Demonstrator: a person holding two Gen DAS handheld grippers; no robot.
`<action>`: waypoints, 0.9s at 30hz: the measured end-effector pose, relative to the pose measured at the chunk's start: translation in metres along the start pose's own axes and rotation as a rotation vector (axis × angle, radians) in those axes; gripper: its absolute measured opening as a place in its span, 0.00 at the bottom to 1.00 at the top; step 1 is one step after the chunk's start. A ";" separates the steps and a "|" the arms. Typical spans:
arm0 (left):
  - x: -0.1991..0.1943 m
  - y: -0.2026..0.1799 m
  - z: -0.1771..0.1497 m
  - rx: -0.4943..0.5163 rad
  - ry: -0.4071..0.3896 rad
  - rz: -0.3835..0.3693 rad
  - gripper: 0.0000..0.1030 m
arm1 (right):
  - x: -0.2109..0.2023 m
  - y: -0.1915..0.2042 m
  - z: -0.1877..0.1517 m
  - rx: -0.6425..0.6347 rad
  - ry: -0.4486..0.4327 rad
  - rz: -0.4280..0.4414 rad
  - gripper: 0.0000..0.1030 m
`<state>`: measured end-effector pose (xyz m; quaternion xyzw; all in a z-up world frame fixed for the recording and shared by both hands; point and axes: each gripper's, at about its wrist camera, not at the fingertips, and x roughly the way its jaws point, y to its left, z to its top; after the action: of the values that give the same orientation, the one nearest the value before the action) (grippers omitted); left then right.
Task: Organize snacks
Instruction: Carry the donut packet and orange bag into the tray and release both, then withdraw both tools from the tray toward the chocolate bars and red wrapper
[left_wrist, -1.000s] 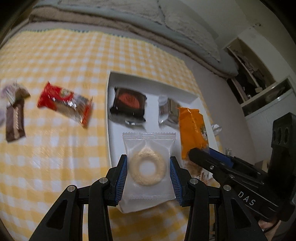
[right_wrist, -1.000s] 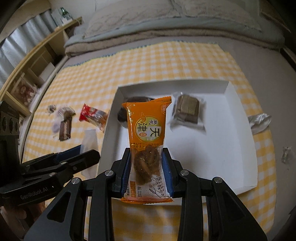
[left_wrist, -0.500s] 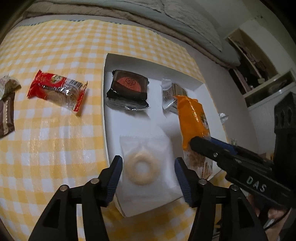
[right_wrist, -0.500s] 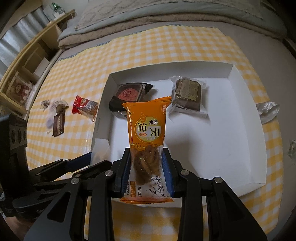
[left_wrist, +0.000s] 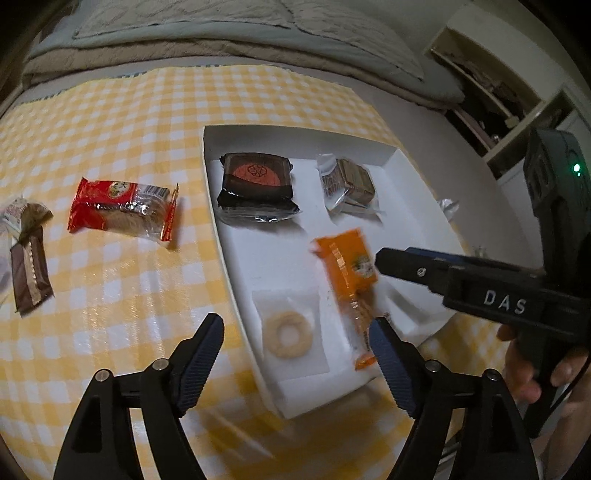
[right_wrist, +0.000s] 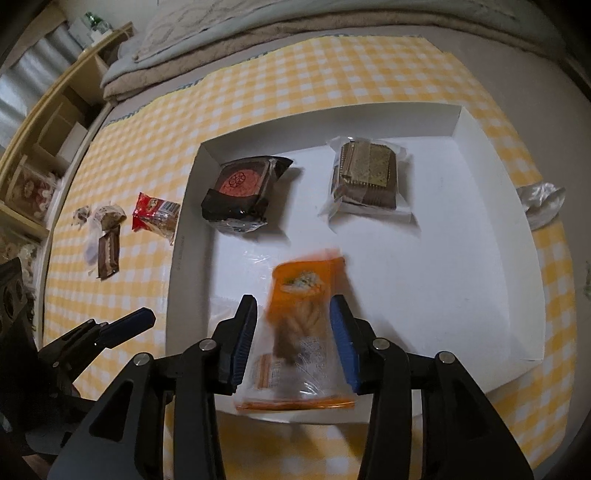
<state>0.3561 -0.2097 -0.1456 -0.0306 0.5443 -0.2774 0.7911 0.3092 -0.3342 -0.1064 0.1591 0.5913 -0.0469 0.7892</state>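
A white tray (left_wrist: 373, 144) (right_wrist: 498, 206) lies on a yellow checked cloth. In it are a dark red-topped packet (left_wrist: 256, 186) (right_wrist: 242, 192), a brown biscuit packet (left_wrist: 349, 184) (right_wrist: 367, 177), a clear packet with a ring biscuit (left_wrist: 290, 334) and an orange twist-snack packet (left_wrist: 351, 284) (right_wrist: 299, 332), blurred. My left gripper (left_wrist: 297, 350) is open above the ring packet. My right gripper (right_wrist: 293, 336) is open, its pads apart from the orange packet between them.
On the cloth left of the tray lie a red packet (left_wrist: 118, 208) (right_wrist: 155, 214) and a brown chocolate bar (left_wrist: 29, 269) (right_wrist: 109, 251) with other wrappers. A crumpled clear wrapper (right_wrist: 541, 201) lies right of the tray. Bedding lies beyond the cloth; shelves stand at the left.
My left gripper opened, left the ring packet in the tray and drew back. My right gripper has opened and the orange packet has dropped into the tray.
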 end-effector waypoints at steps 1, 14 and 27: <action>-0.001 0.000 -0.001 0.007 0.002 0.004 0.79 | -0.001 0.000 0.000 -0.004 -0.003 -0.004 0.42; -0.018 -0.001 -0.009 0.006 0.008 0.016 1.00 | -0.018 -0.004 -0.019 -0.025 -0.006 -0.040 0.80; -0.041 0.011 -0.008 -0.003 -0.002 0.028 1.00 | -0.040 0.003 -0.031 -0.068 -0.069 -0.096 1.00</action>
<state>0.3433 -0.1792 -0.1182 -0.0243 0.5443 -0.2657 0.7953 0.2698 -0.3268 -0.0758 0.1020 0.5720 -0.0703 0.8109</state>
